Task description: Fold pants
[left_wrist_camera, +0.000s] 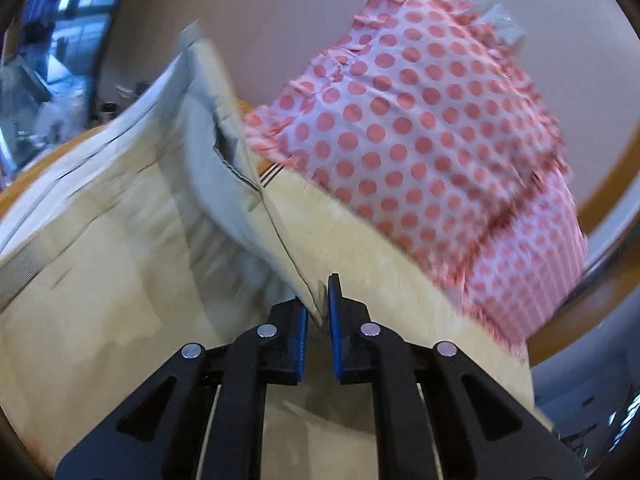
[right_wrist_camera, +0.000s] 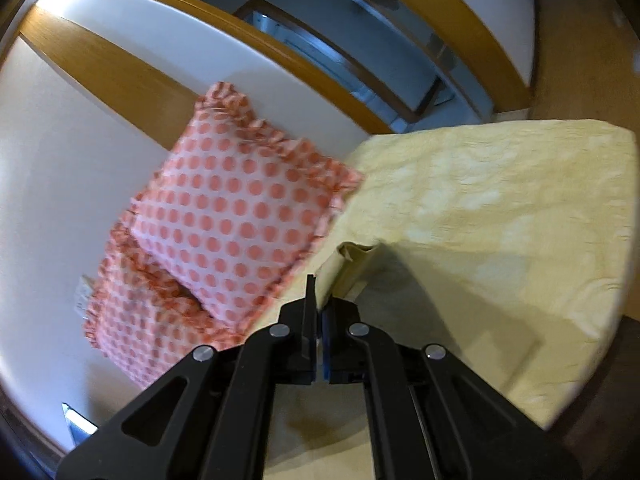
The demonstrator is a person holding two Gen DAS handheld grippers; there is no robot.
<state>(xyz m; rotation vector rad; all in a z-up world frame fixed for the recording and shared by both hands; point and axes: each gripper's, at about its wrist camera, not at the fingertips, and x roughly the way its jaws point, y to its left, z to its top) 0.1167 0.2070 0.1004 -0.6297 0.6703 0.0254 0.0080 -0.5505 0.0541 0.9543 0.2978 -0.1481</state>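
Observation:
The beige pants [left_wrist_camera: 120, 248] hang lifted over the bed in the left wrist view, with a pocket opening and seams showing. My left gripper [left_wrist_camera: 318, 308] is shut on an edge of the pants, which runs up from between its blue pads. In the right wrist view my right gripper [right_wrist_camera: 320, 304] is shut on another bunched part of the pants [right_wrist_camera: 352, 260], which rises just beyond the fingertips. Most of the garment is hidden in that view.
A yellow bedspread [right_wrist_camera: 500, 208] covers the bed. Two pink polka-dot pillows [left_wrist_camera: 416, 120] [right_wrist_camera: 236, 216] lie by the white wall and wooden headboard [right_wrist_camera: 120, 68]. The bed's far edge and dark floor [right_wrist_camera: 624, 344] are at the right.

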